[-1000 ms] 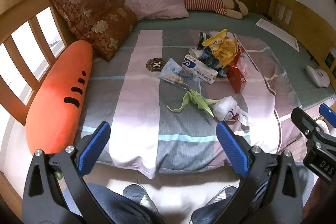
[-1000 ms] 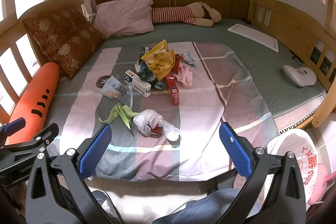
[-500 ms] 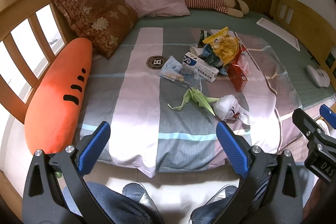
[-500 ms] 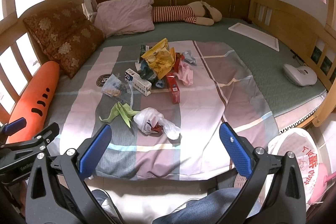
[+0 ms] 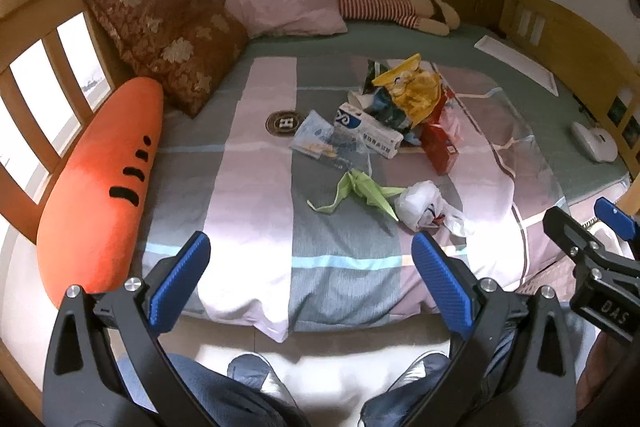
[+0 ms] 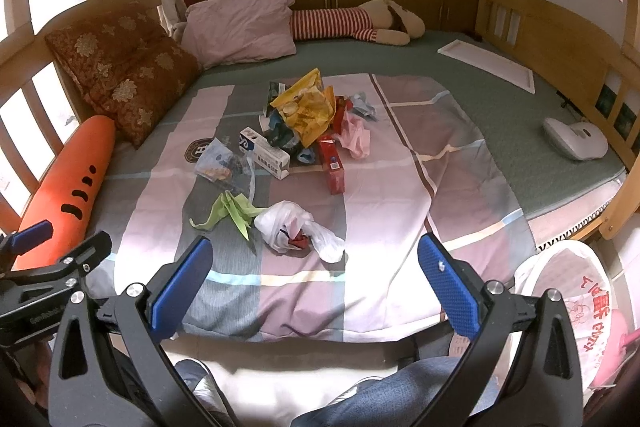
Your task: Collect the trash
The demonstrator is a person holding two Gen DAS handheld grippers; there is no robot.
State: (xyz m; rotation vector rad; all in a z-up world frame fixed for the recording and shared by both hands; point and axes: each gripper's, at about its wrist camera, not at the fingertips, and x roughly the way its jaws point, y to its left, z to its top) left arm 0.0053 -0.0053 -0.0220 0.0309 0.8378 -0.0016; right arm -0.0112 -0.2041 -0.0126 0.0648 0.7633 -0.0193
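Both cameras have crept a little nearer the bed since a second ago, so the trash sits slightly larger in view; nothing on the blanket has shifted. That trash lies on the striped blanket point(image 6: 384, 195), mostly in a pile point(image 6: 308, 115) at its middle: a yellow wrapper point(image 6: 308, 107) on top, a pink bag point(image 6: 356, 137) just right of it, a red box point(image 6: 332, 165) leaning out toward the near edge, and a white box point(image 6: 264, 153) at the pile's left. Touching the white box on its left is a clear bag point(image 6: 218, 163). Nearer the blanket's front edge, apart from the pile, lie a green paper crane point(image 6: 232, 211) and, just beside it on the right, a crumpled white bag point(image 6: 296, 227) with something red inside.

The left gripper point(image 5: 310, 279) hangs over the blanket's near edge, jaws spread wide and holding nothing. The right gripper point(image 6: 316, 279) does likewise, wide apart and empty, with the white bag just beyond it.

Left of the blanket a carrot pillow point(image 5: 104, 187) lies along the bed rail, with brown cushions point(image 5: 168, 43) behind it. Past the blanket's far end are a pink pillow point(image 6: 240, 27) and a striped plush point(image 6: 356, 21). A white device point(image 6: 576, 139) rests on the green mattress to the blanket's right. Below the blanket's right corner stands a printed sack point(image 6: 576, 303). The person's jeans point(image 6: 400, 395) show beneath the grippers.
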